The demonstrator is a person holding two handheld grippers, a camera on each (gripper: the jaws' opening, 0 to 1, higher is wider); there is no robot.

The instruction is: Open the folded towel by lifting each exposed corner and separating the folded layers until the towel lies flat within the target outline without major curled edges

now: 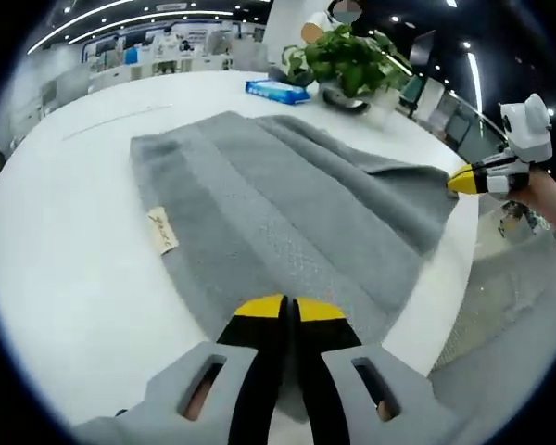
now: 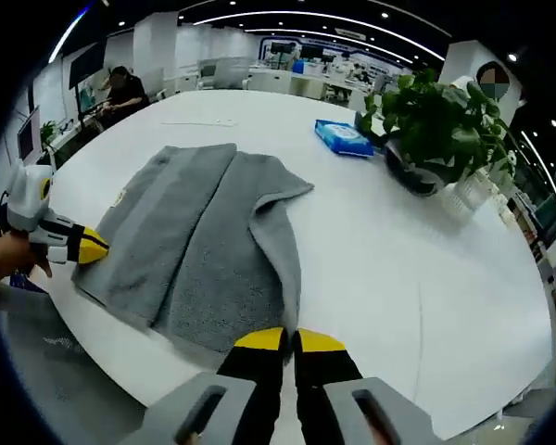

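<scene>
**Pinching both near edges of the grey towel**

Holding my left gripper (image 1: 287, 311) low over the white table (image 1: 65, 269), I have its yellow-tipped jaws pressed together on the near edge of the grey towel (image 1: 259, 204). My right gripper (image 2: 290, 341) sits the same way, jaws clenched on the towel's edge at the table rim. In the left gripper view my right hand (image 1: 547, 190) reaches in from the side, level with the tabletop. The towel lies spread across the table, one layer folded over along its length, a small tan label (image 1: 162, 230) on the flat part. Beyond it stand a potted plant (image 2: 440, 116) and a blue packet (image 2: 345, 136), well apart from the cloth.
</scene>
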